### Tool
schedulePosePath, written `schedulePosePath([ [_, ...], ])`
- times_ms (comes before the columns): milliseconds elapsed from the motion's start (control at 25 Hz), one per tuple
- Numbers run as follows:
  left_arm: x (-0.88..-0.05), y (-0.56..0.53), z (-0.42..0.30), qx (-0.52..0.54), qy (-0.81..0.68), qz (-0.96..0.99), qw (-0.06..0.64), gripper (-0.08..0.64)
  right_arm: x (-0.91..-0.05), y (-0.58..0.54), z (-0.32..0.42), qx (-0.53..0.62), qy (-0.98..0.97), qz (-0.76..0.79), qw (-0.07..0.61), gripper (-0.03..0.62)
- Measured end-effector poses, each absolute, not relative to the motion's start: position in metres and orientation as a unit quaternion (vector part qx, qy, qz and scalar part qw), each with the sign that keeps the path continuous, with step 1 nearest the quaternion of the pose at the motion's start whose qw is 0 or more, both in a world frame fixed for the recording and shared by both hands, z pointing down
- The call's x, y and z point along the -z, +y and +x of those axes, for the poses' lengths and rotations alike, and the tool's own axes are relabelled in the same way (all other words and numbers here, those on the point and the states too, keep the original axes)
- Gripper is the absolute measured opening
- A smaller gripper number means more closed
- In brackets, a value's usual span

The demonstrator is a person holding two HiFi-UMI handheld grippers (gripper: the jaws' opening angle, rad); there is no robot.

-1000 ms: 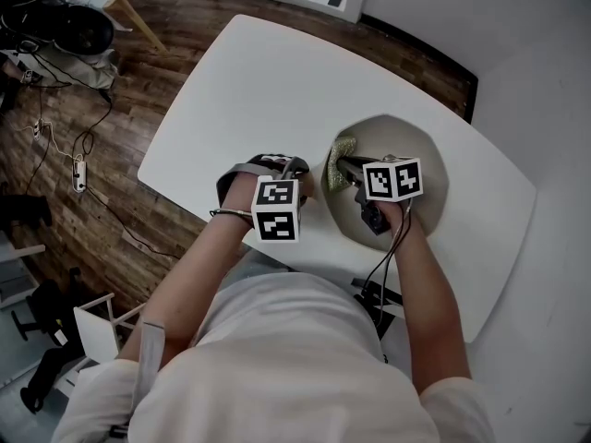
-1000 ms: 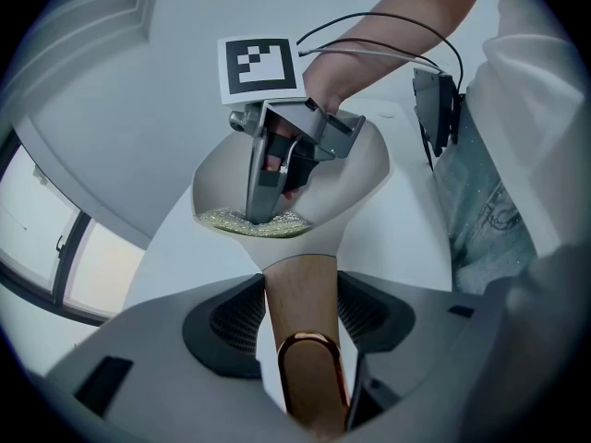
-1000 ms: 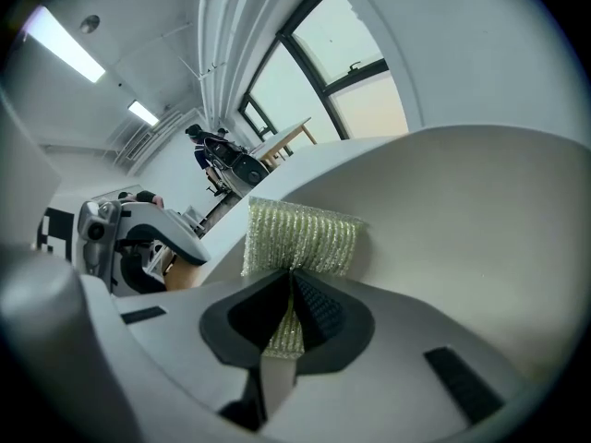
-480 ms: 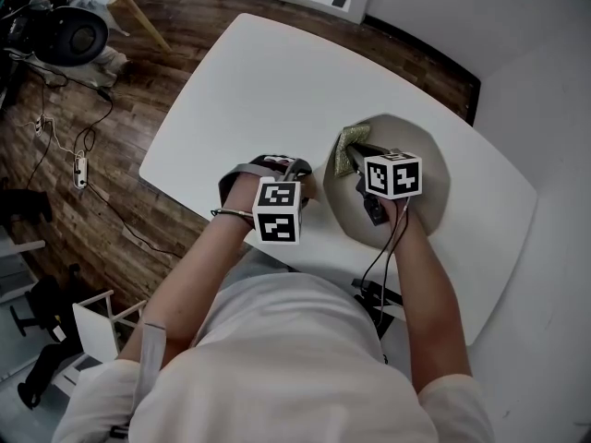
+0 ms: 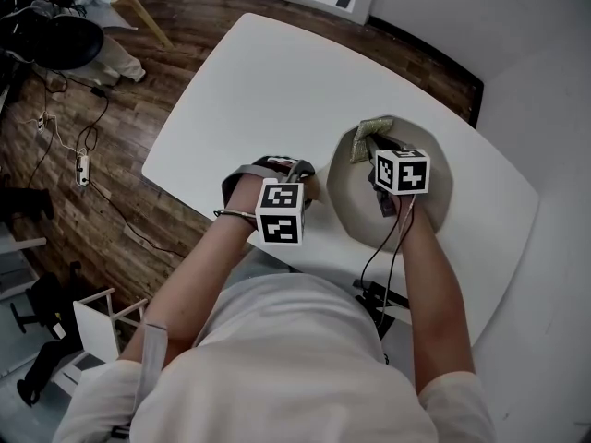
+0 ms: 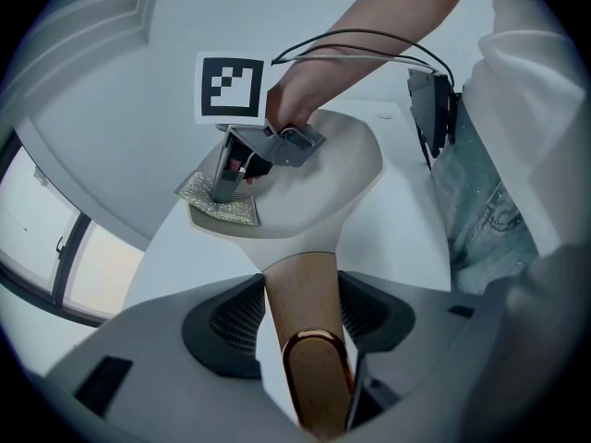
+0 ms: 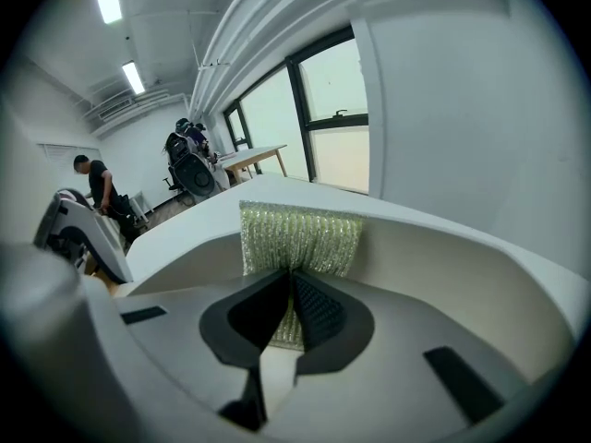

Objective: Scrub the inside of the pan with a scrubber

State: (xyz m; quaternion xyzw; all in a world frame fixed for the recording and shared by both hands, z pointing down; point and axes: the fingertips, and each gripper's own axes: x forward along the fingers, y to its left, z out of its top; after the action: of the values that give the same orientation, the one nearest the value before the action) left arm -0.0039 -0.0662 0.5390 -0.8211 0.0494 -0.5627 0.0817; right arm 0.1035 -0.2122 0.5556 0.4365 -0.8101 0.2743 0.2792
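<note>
Your scrubber [image 5: 371, 135] has slid out to the far wall of the pan [image 5: 349, 206], pinched in your right fingers [image 7: 319, 307] and fanning just beyond their tips. Your left fingers [image 6: 226, 319] clamp the handle [image 6: 297, 289], so stroke back toward them.

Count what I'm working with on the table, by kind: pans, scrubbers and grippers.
pan: 1
scrubber: 1
grippers: 2, the left gripper shut on the pan's handle, the right gripper shut on the scrubber
Total: 4
</note>
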Motion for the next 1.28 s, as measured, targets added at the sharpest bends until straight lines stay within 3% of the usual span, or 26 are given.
schedulePosePath([
  [1280, -0.540, -0.065, -0.004, 0.561, 0.050, -0.823, 0.078, 0.242, -0.563, -0.209, 0.220, -0.245, -0.710, 0.561, 0.347, 0.031],
])
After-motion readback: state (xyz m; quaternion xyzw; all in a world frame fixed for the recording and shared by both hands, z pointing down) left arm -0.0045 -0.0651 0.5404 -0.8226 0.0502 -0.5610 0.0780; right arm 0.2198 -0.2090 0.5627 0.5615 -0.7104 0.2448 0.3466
